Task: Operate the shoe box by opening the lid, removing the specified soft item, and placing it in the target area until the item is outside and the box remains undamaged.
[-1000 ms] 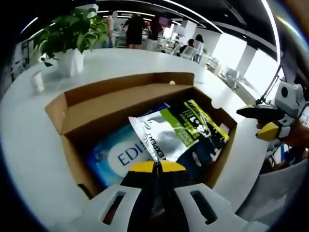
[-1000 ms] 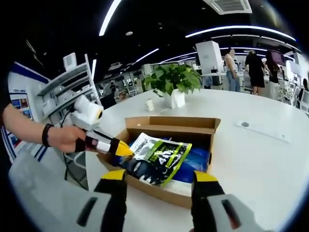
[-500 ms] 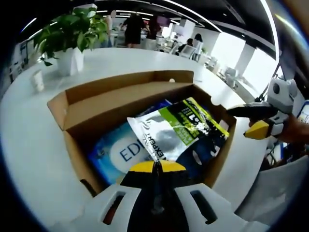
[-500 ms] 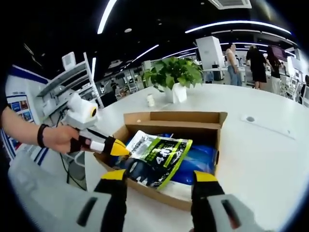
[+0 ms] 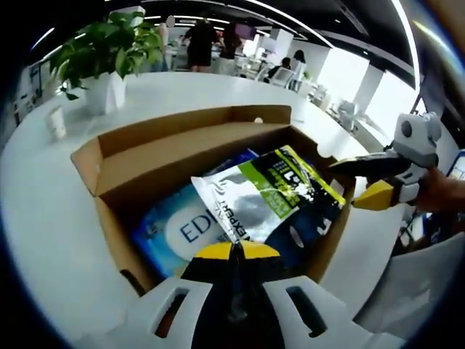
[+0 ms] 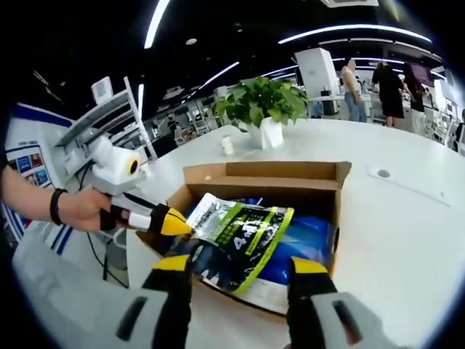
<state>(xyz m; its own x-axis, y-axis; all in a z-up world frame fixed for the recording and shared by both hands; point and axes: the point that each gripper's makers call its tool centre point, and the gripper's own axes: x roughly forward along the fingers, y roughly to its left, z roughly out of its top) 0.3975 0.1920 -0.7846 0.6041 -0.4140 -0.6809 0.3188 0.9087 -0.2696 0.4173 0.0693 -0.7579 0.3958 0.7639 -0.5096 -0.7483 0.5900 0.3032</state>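
An open cardboard shoe box [image 5: 156,149] stands on a white table [image 5: 40,218]. Inside lies a blue pack [image 5: 178,229], and a white, green and black soft pouch [image 5: 269,193] rests tilted on top of it. My left gripper [image 5: 232,251] is shut on the pouch's near corner. My right gripper [image 5: 346,186] hovers open at the box's right wall, close to the pouch's far end. In the right gripper view, the right gripper [image 6: 240,265] stands open in front of the box [image 6: 261,176], the pouch [image 6: 243,240] lies just beyond it, and the left gripper [image 6: 174,224] pinches the pouch's left corner.
A potted plant [image 5: 109,54] and a small cup [image 5: 57,122] stand on the table behind the box; both appear again as the plant [image 6: 265,109] and the cup [image 6: 227,145]. People stand far off. Shelving [image 6: 109,123] is at the left. A hand [image 6: 76,211] holds the left gripper.
My right gripper has moved closer to the box and the pouch's far end. The left gripper keeps its hold on the pouch corner, with the pouch almost unmoved.
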